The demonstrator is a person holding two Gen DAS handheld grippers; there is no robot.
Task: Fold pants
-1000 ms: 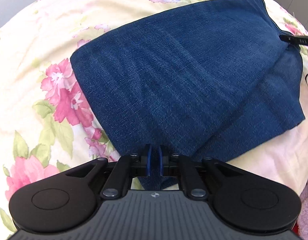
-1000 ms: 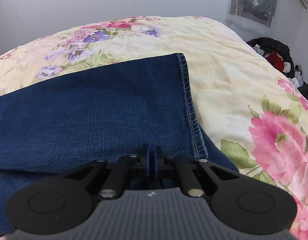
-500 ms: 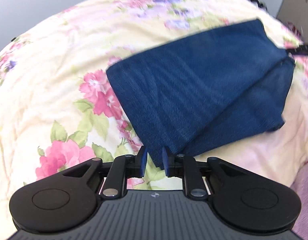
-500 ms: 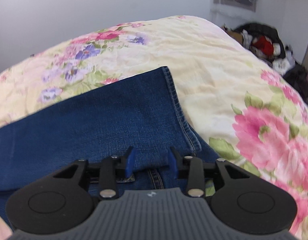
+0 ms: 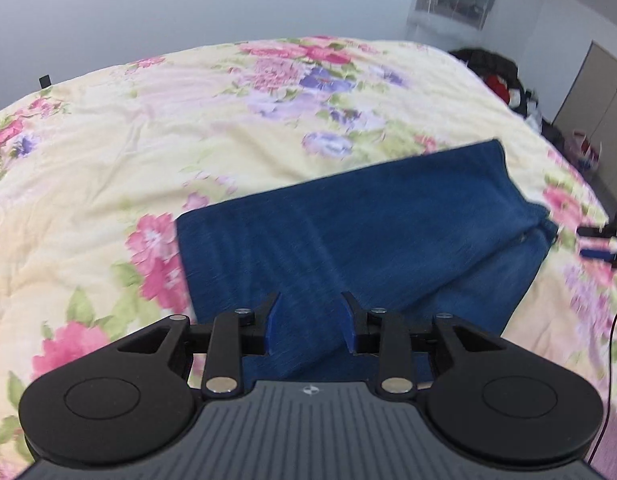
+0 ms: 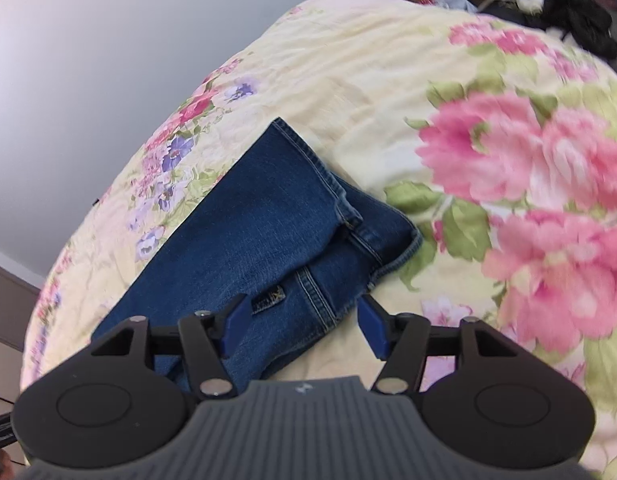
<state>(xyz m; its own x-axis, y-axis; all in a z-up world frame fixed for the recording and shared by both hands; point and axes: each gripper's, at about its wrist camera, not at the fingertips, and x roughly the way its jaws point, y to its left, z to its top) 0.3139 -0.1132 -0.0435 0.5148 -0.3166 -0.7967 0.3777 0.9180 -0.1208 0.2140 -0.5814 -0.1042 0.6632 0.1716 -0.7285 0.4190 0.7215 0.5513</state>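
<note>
Folded pants, dark blue denim with stitched hems, lay flat as a rough rectangle on the floral quilt, near its right side. Left gripper and right gripper both hovered with jaws apart, holding nothing. Risk: the top layer sat skewed, and the soft quilt could let it slide.

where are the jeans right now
The jeans lie folded on the floral bedspread, just ahead of both open tools, left and right.
</note>
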